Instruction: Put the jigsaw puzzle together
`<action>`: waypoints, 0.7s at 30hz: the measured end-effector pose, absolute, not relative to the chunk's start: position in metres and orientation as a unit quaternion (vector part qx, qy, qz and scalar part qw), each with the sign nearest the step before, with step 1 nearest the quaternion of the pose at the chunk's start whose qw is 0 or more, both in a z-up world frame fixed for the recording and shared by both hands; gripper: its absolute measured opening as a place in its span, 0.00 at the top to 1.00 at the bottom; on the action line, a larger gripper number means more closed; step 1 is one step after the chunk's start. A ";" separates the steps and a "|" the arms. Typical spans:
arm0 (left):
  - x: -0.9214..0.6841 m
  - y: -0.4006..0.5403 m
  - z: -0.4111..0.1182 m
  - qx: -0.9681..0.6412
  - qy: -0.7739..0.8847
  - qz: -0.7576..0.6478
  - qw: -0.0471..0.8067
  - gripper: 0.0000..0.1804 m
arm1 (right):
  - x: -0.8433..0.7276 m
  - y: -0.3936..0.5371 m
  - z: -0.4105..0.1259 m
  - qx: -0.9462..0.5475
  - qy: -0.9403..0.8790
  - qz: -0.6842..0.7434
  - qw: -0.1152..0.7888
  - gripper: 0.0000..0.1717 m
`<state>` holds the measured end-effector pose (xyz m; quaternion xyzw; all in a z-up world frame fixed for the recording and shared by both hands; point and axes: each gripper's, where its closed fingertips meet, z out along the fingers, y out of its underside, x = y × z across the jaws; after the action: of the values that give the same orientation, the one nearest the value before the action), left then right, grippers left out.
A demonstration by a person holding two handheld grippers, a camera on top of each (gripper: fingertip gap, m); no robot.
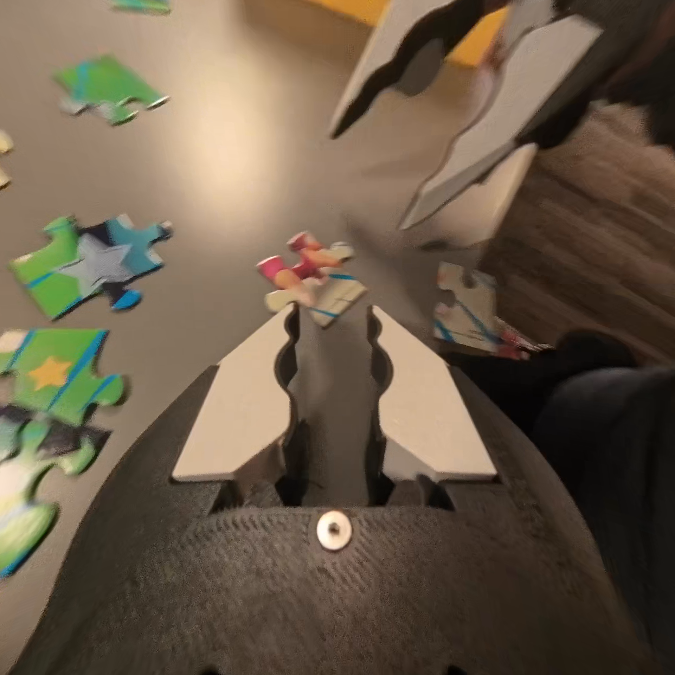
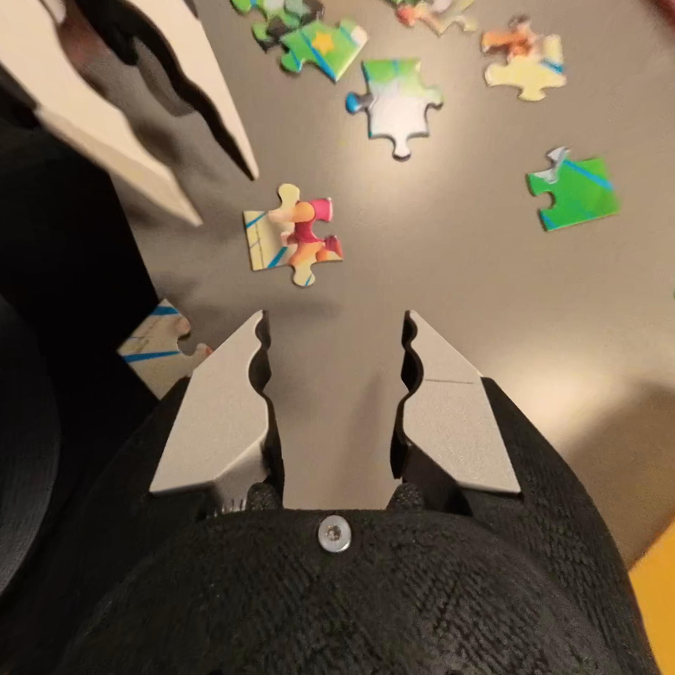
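Note:
A jigsaw piece with a pink and orange figure on cream (image 1: 310,277) lies flat on the grey table (image 1: 226,164), just beyond my left gripper's fingertips. My left gripper (image 1: 334,308) is open and holds nothing. The right wrist view shows it (image 2: 224,199) hovering to the upper left of the same piece (image 2: 292,233), not touching it. My right gripper (image 2: 336,312) is open and empty, a short way in front of that piece. It also shows in the left wrist view (image 1: 369,180), open, above and to the right of the piece.
A cream piece with blue lines (image 1: 464,307) lies at the table edge, also in the right wrist view (image 2: 157,343). Several green pieces (image 1: 84,266) (image 2: 573,193) are spread over the table. A yellow object (image 2: 653,602) and a person's dark clothing (image 1: 602,420) are nearby.

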<state>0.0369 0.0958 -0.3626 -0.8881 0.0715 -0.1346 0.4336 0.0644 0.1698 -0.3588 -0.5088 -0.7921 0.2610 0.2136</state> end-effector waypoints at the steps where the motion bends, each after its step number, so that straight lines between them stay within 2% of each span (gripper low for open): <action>1: 0.050 0.090 -0.354 -0.871 0.107 -0.166 0.449 0.76 | 0.068 0.169 -0.354 -0.515 -0.779 0.264 0.243 0.57; 3: 0.080 0.079 -0.338 -0.833 0.181 -0.196 0.484 0.70 | 0.070 0.170 -0.348 -0.529 -0.748 0.286 0.282 0.58; 5: 0.092 0.078 -0.340 -0.825 0.226 -0.142 0.498 0.68 | 0.072 0.170 -0.354 -0.555 -0.725 0.308 0.267 0.56; 7: 0.096 0.079 -0.337 -0.818 0.239 -0.106 0.513 0.67 | 0.078 0.170 -0.344 -0.565 -0.699 0.324 0.295 0.54; 11: 0.088 0.068 -0.324 -0.798 0.206 -0.127 0.553 0.68 | 0.113 0.158 -0.324 -0.556 -0.647 0.376 0.363 0.56; 14: 0.076 0.063 -0.318 -0.791 0.168 -0.133 0.574 0.68 | 0.141 0.175 -0.327 -0.570 -0.611 0.364 0.413 0.56; 21: 0.075 0.048 -0.302 -0.778 0.129 -0.125 0.602 0.69 | 0.177 0.188 -0.294 -0.565 -0.537 0.370 0.506 0.58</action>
<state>0.0753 0.0476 -0.3015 -0.7780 0.1291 -0.1252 0.6019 0.1771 0.1880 -0.2940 -0.5649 -0.5369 0.3697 0.5059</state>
